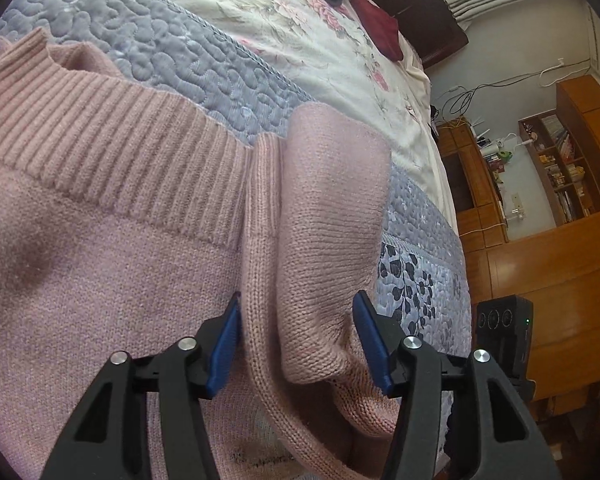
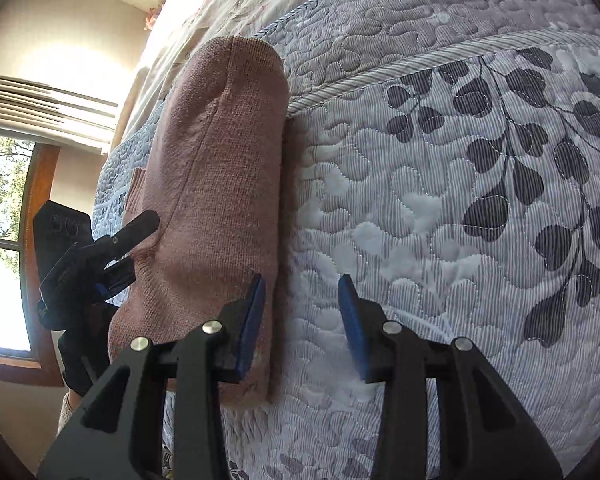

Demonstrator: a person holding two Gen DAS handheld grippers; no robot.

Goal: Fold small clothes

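— Sweater status?
— Pink knit spread on the quilt, with one sleeve doubled over lengthwise, running forward from between the left gripper jaws. Those jaws stand wide with knit between them, not pinched, as far as I can tell

— And the right gripper?
— Jaws wide, holding nothing; the folded sleeve edge lies just outside its left pad, bare quilt between

— Progress?
— Early, I'd judge: one sleeve in, body not yet folded
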